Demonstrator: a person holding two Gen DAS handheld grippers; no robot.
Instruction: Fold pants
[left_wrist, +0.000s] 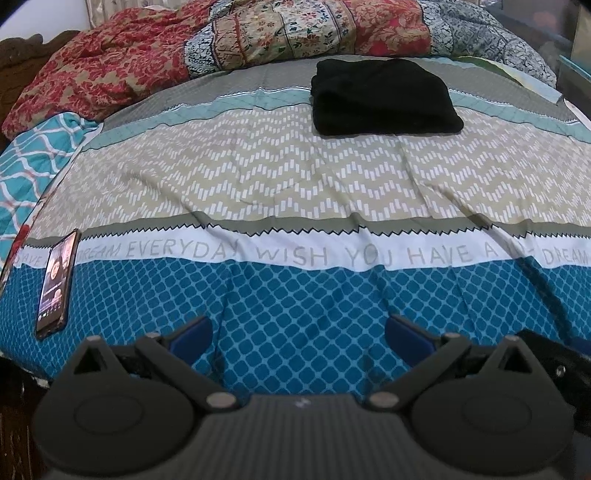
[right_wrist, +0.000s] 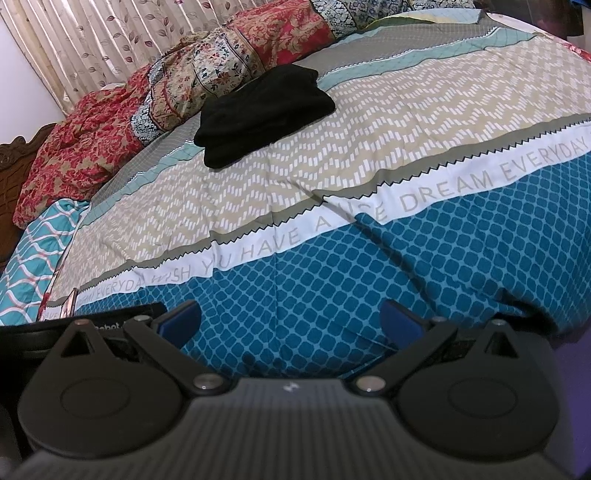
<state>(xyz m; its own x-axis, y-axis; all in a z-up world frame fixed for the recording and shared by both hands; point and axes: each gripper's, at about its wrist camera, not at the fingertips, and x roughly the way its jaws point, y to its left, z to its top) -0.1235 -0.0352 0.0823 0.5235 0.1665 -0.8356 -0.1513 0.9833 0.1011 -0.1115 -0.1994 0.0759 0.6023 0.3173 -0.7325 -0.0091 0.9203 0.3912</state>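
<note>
The black pants (left_wrist: 384, 98) lie folded in a compact rectangle on the far part of the bed. They also show in the right wrist view (right_wrist: 264, 110), upper left of centre. My left gripper (left_wrist: 297, 328) is open and empty, low over the blue-patterned near edge of the bedsheet, far from the pants. My right gripper (right_wrist: 291, 319) is open and empty too, over the same blue band. Its blue pads (right_wrist: 400, 319) hold nothing.
A phone (left_wrist: 55, 284) with a lit screen lies on the sheet at the near left. A crumpled red and floral quilt (left_wrist: 229, 40) is heaped behind the pants. A teal patterned pillow (left_wrist: 29, 162) sits at the left. Curtains (right_wrist: 110, 37) hang behind the bed.
</note>
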